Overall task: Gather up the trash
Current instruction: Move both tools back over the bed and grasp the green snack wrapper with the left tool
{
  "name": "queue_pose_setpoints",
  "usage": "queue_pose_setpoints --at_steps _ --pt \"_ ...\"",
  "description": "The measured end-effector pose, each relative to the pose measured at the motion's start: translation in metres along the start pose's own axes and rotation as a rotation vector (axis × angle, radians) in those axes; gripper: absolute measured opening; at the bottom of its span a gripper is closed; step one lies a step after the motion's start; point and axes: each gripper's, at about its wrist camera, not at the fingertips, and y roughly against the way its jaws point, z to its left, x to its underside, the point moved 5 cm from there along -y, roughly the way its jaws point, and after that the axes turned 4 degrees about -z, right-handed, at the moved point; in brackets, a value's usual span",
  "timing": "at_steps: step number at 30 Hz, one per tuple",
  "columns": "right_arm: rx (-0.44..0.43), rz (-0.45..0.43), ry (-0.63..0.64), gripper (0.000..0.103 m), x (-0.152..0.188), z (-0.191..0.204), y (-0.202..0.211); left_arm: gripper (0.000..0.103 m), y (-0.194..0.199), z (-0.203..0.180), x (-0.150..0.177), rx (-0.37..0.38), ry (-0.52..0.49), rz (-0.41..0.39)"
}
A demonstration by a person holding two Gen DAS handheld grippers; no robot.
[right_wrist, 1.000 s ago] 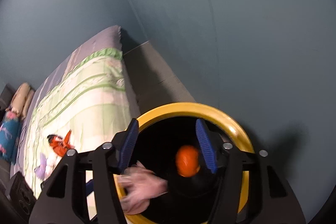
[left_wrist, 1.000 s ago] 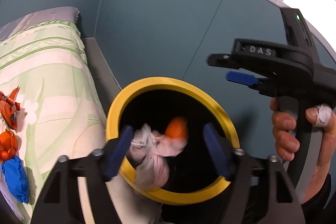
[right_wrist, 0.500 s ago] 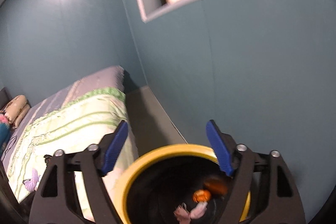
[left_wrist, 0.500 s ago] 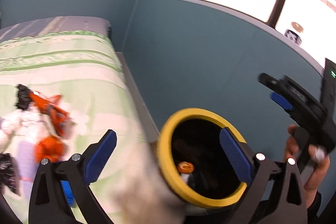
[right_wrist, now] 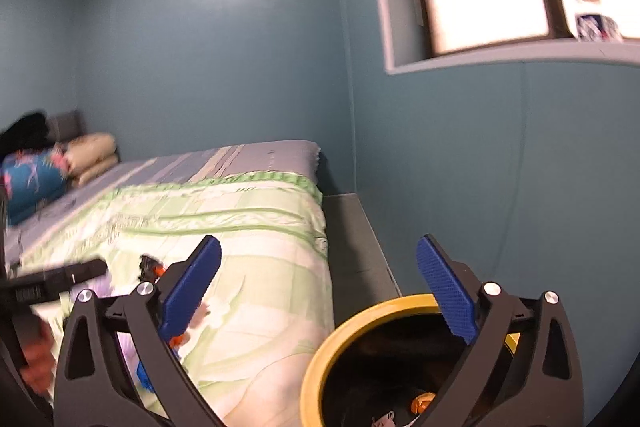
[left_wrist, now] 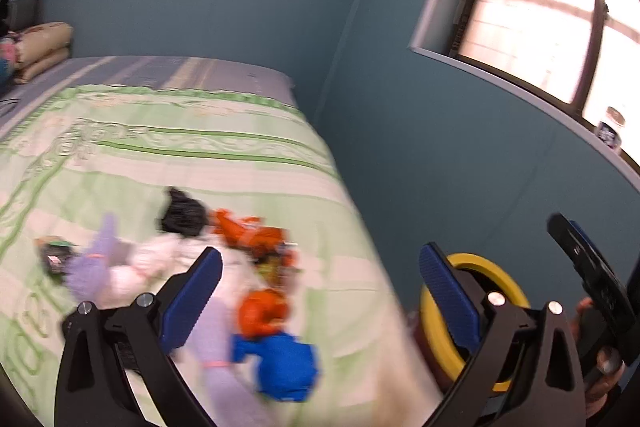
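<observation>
While raised, both tools (left_wrist: 320, 291) (right_wrist: 318, 283) gape, empty.

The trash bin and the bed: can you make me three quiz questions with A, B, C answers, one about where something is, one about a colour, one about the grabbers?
1. Where does the trash bin stand?
A. on the bed
B. on the floor beside the bed
C. on the windowsill

2. What colour is the bin's rim?
A. yellow
B. red
C. white

3. How is the left hand-held gripper?
A. shut on a bottle
B. shut on nothing
C. open, holding nothing

Answers:
1 B, it sits between bed and wall.
2 A, a yellow ring tops the black bin.
3 C, its blue fingers stand wide apart with nothing between them.
</observation>
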Motion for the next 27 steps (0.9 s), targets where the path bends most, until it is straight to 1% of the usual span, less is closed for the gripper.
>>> queue_pose_setpoints --at_steps 5,7,8,13,14,20,25,27 --pt "-0.071 -0.002 0.058 0.094 0.009 0.037 0.006 0.095 0.012 0.051 -0.001 -0.108 0.011 -0.016" --pt "-0.107 0.004 0.079 0.094 0.011 0.050 0.001 0.095 0.018 0.069 -0.001 -0.135 0.011 -0.022" --pt "-0.127 0.007 0.093 0.094 0.013 0.058 0.000 0.095 0.021 0.082 -0.002 -0.162 0.007 -0.028" --pt "-0.234 0.079 0.164 0.094 0.035 0.097 -0.005 0.095 0.027 0.126 0.001 -0.251 -0.007 -0.032" --pt "-0.239 0.090 0.179 0.094 0.039 0.102 -0.006 0.095 0.027 0.140 0.002 -0.271 -0.006 -0.028" --pt "-0.322 0.171 0.248 0.094 0.075 0.143 -0.013 0.095 0.028 0.193 0.012 -0.329 0.030 -0.017" --pt "-0.351 0.252 0.312 0.094 0.104 0.167 -0.027 0.095 0.022 0.223 0.024 -0.331 0.068 0.000" --pt "-0.348 0.279 0.334 0.094 0.115 0.172 -0.032 0.095 0.018 0.236 0.030 -0.330 0.081 0.012"
